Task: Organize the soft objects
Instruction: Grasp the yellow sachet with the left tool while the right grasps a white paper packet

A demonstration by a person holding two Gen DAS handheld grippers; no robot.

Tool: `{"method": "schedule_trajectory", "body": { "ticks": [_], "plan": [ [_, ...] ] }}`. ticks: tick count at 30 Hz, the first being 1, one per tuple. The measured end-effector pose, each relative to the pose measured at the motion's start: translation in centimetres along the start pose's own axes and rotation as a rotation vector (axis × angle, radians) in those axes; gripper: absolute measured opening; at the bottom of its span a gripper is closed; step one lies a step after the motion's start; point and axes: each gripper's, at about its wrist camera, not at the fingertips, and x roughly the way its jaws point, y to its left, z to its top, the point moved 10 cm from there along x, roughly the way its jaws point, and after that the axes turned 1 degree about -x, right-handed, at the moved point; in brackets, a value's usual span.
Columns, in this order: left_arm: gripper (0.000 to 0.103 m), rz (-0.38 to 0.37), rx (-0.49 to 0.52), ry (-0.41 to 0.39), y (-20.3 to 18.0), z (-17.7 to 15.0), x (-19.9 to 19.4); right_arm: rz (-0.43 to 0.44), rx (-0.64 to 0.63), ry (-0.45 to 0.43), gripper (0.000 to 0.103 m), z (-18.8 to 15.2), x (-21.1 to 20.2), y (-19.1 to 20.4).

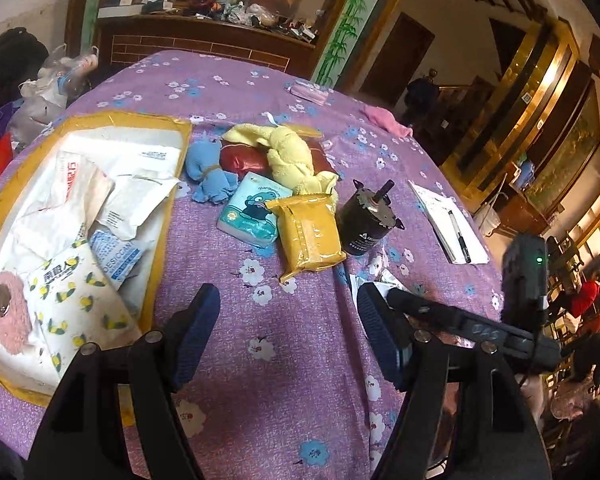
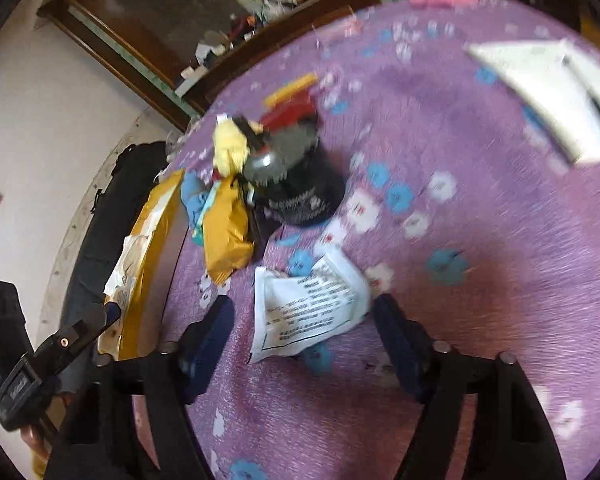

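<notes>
On the purple flowered cloth (image 1: 284, 328) lie a yellow towel (image 1: 288, 152), a blue cloth (image 1: 210, 174), a dark red pouch (image 1: 242, 160), a teal tissue pack (image 1: 252, 210) and a yellow packet (image 1: 308, 236). A cardboard box (image 1: 168, 200) at the left holds white packets, a lemon-print tissue pack (image 1: 76, 304) and a pink fluffy item (image 1: 8, 316). My left gripper (image 1: 288, 328) is open and empty, short of the pile. My right gripper (image 2: 304, 336) is open, its fingers astride a white printed sachet (image 2: 308, 308) on the cloth; the view is blurred.
A black motor (image 1: 364, 220) stands right of the yellow packet and also shows in the right wrist view (image 2: 300, 188). A notepad with a pen (image 1: 452, 224) lies at the right. A pink cloth (image 1: 384, 118) lies at the far edge. A cluttered shelf (image 1: 204, 20) is behind.
</notes>
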Motion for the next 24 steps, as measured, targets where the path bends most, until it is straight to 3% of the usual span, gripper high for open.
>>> {"method": "schedule_trajectory", "body": {
  "ticks": [5,6,9,15,16,18,19,21,24],
  "plan": [
    [0.070,-0.019,-0.002,0.067,-0.6,0.0,2.6,-0.069,-0.037,-0.030,0.040,0.5,0.9,0.1],
    [0.070,-0.028,-0.001,0.081,-1.0,0.0,3.3,-0.061,-0.034,-0.032,0.031,0.4,0.9,0.4],
    [0.070,-0.025,0.019,0.099,-1.9,0.8,5.4,-0.012,-0.041,-0.051,0.017,0.2,0.4,1.0],
    [0.070,-0.008,0.044,0.125,-2.8,2.3,9.7,0.028,-0.125,-0.123,0.014,0.0,-0.8,2.2],
    [0.069,0.042,0.056,0.125,-2.4,2.5,10.4,0.033,-0.134,-0.125,0.014,-0.2,-0.9,2.3],
    [0.051,0.104,0.072,0.118,-1.9,2.5,11.0,0.041,-0.138,-0.125,0.014,-0.3,-0.8,2.3],
    [0.049,0.110,0.082,0.115,-1.9,2.3,10.9,0.043,-0.133,-0.128,0.014,-0.3,-0.9,2.1],
    [0.042,0.103,0.070,0.100,-1.7,2.0,10.1,0.056,-0.130,-0.129,0.014,-0.3,-0.9,2.1],
    [0.042,0.038,0.015,0.091,-1.2,1.2,8.4,0.064,-0.135,-0.147,0.014,-0.2,-1.3,2.2]
  ]
}}
